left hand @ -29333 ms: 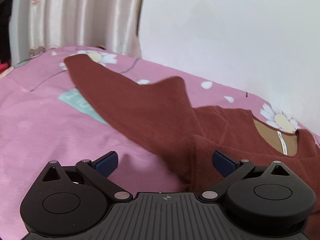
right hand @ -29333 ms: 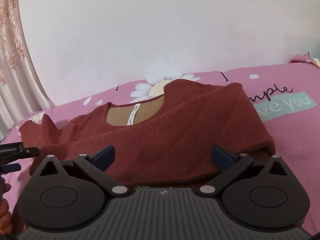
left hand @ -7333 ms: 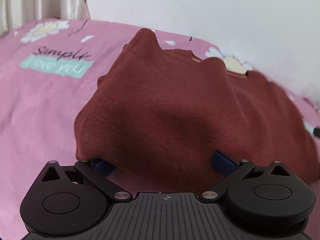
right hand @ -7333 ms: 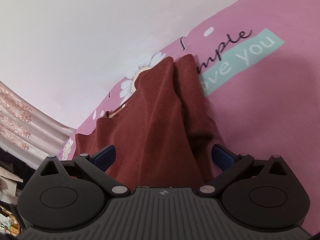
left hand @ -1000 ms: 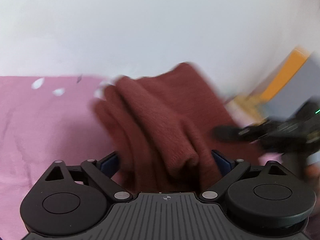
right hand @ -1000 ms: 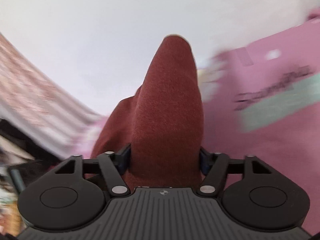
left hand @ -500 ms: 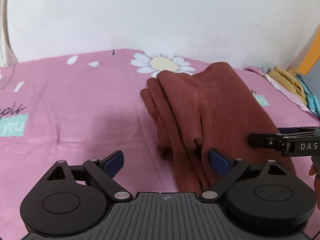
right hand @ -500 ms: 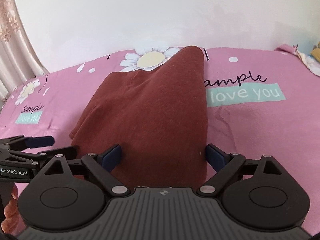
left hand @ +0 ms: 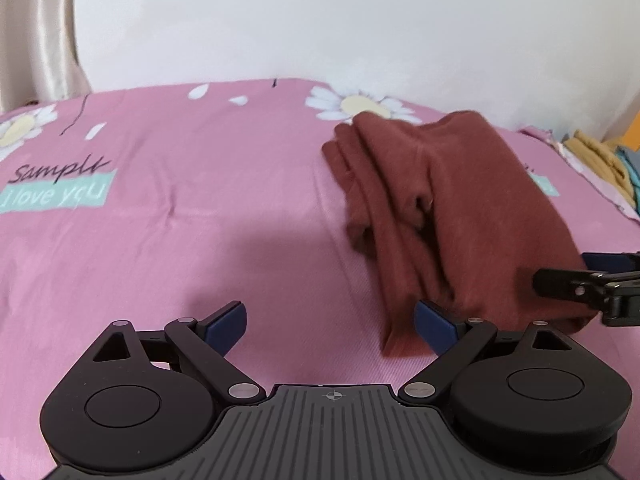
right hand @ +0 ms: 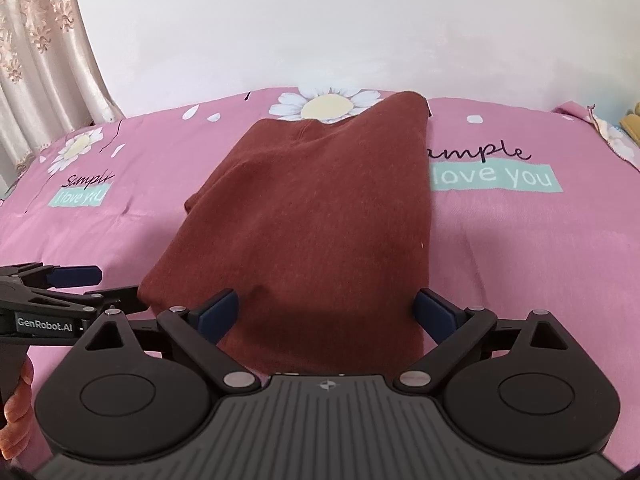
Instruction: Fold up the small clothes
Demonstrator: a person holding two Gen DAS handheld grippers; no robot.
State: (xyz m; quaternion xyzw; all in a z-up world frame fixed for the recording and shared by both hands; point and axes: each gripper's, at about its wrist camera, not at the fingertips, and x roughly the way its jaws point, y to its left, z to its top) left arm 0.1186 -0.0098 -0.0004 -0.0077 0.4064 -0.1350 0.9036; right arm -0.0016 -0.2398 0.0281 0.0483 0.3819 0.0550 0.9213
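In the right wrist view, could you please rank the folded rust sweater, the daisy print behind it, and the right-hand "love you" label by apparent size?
1. Folded rust sweater, by far the largest, though it also lies nearest the camera.
2. The daisy print and the teal "love you" label look about equal, so I would not rank them; the sweater also hides part of the daisy.

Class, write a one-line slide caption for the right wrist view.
Open right gripper hovers at the near edge of a folded maroon sweater on a pink daisy-print bedsheet.

"GenRobot.AI" on left gripper (right hand: 76, 284); "Sample I love you" on bedsheet (right hand: 520, 240).
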